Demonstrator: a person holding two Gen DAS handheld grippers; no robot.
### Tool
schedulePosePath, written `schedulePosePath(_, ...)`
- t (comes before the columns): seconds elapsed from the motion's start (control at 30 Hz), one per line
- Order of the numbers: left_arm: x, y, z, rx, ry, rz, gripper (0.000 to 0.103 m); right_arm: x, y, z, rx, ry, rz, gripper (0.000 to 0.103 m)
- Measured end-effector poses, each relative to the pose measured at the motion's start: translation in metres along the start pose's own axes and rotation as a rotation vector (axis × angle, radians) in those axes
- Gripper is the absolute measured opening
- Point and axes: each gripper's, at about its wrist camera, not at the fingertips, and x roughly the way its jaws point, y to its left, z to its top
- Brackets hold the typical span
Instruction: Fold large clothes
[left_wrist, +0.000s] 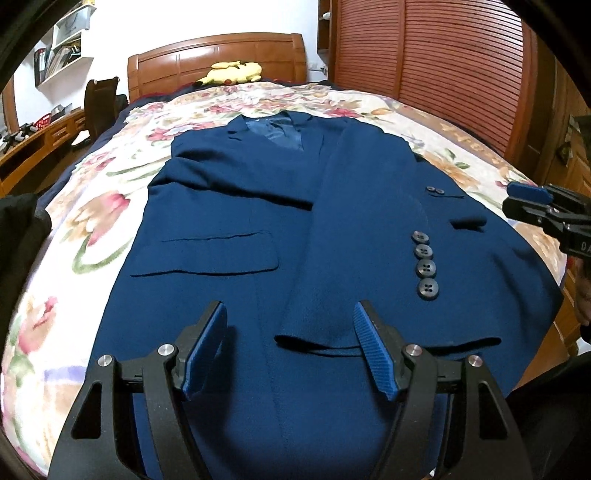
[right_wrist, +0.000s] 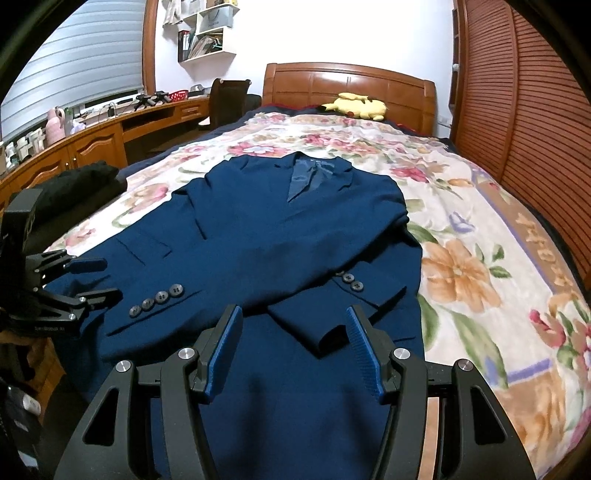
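Navy jacket (left_wrist: 303, 229) lies front-up on the floral bedspread (left_wrist: 92, 206), both sleeves crossed over its chest. Left claw (left_wrist: 290, 350) hovers above the hem, jaws apart and empty. Right claw (right_wrist: 293, 354) likewise stands open over the lower edge, gripping nothing. Yellow plush toy (right_wrist: 356, 105) rests by the headboard (right_wrist: 332, 83).

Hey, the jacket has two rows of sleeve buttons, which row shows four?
The sleeve buttons nearer the left gripper, on the sleeve folded across the blue jacket; the other row shows only two.
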Motion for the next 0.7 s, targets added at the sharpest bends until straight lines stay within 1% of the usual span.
schedulePosePath(0.07, -0.001, -0.001, -0.002, -0.002, -0.005, -0.001, 0.072, 0.0, -0.001, -0.002, -0.005, 0.005, -0.003, 0.06)
schedulePosePath(0.13, 0.0, -0.002, -0.002, -0.004, -0.005, -0.012, 0.067, -0.001, -0.003, -0.003, -0.007, 0.007, -0.005, 0.06)
schedulePosePath(0.2, -0.001, -0.003, -0.004, -0.01, -0.005, -0.047, 0.054, -0.002, -0.006, -0.004, -0.006, 0.007, -0.007, 0.06)
schedulePosePath(0.27, -0.001, -0.003, -0.004, -0.017, -0.012, -0.069, 0.048, -0.003, -0.007, -0.004, -0.003, 0.006, -0.008, 0.06)
schedulePosePath(0.3, -0.002, -0.003, -0.005, -0.02, -0.014, -0.081, 0.041, -0.004, -0.008, -0.004, -0.002, 0.006, -0.008, 0.06)
schedulePosePath(0.33, -0.002, -0.004, -0.006, -0.019, -0.014, -0.092, 0.037, -0.004, -0.008, -0.005, -0.001, 0.006, -0.008, 0.06)
schedulePosePath(0.37, -0.002, -0.006, -0.006, -0.014, -0.014, -0.101, 0.027, -0.003, -0.008, -0.005, -0.002, 0.008, -0.009, 0.06)
schedulePosePath(0.4, -0.002, -0.007, -0.005, -0.007, -0.014, -0.104, 0.011, -0.003, -0.008, -0.005, -0.005, 0.01, -0.012, 0.06)
schedulePosePath(0.43, -0.003, -0.008, -0.004, 0.0, -0.013, -0.105, 0.007, -0.003, -0.008, -0.006, -0.008, 0.012, -0.014, 0.06)
schedulePosePath(0.5, -0.009, -0.008, 0.001, 0.004, -0.034, -0.09, 0.005, -0.004, -0.008, -0.006, -0.01, 0.009, -0.011, 0.06)
schedulePosePath(0.57, -0.02, -0.005, 0.01, 0.007, -0.084, -0.058, 0.005, -0.004, -0.008, -0.006, -0.012, 0.01, -0.01, 0.06)
schedulePosePath(0.7, -0.033, 0.008, 0.032, -0.002, -0.132, -0.017, 0.005, -0.003, -0.009, -0.007, -0.021, 0.013, -0.029, 0.06)
